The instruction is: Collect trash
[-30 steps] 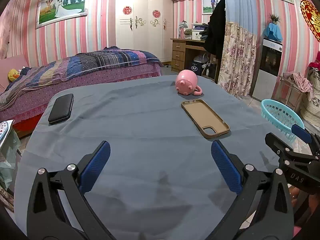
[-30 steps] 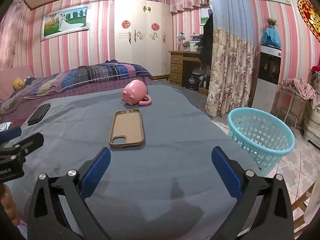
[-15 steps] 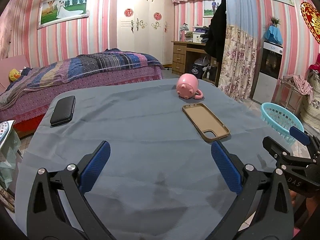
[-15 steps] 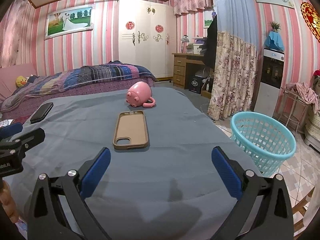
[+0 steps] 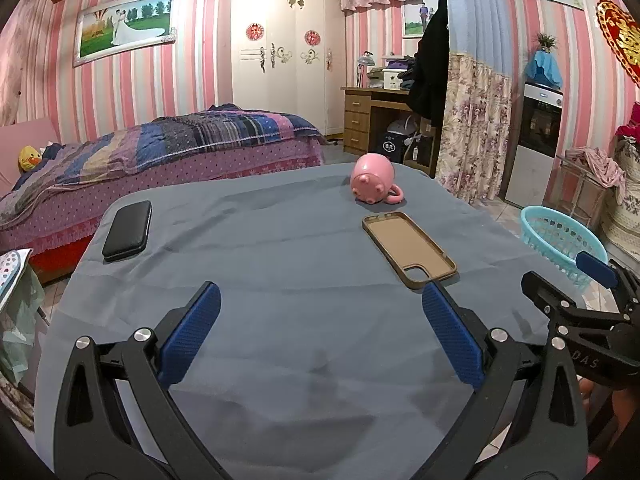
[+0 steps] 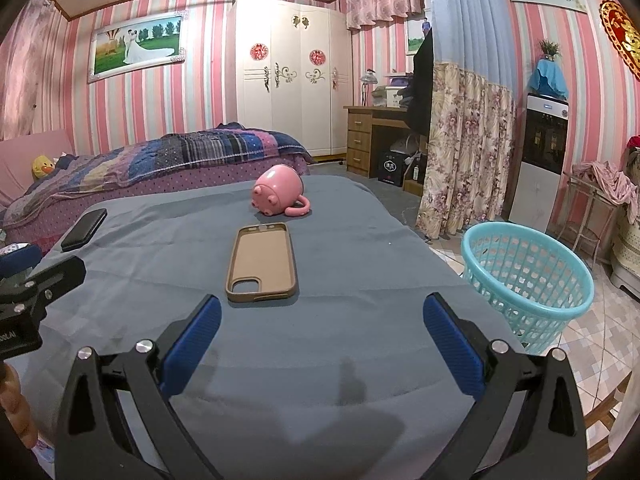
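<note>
Now both level above the near edge of the grey-clothed table [image 6: 360,360]: left gripper [image 5: 320,332] and right gripper [image 6: 320,332], jaws wide, nothing held. Brown phone case [image 6: 262,262] at 12 o'clock, pink mug [image 6: 278,196] on its side beyond. Black wallet [image 5: 128,230] at 10 o'clock. Teal basket [image 6: 528,276] on floor at 2 o'clock.

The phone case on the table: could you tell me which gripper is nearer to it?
Right. The right gripper sits just behind the phone case, slightly to its right; the left gripper is farther off to its left.
</note>
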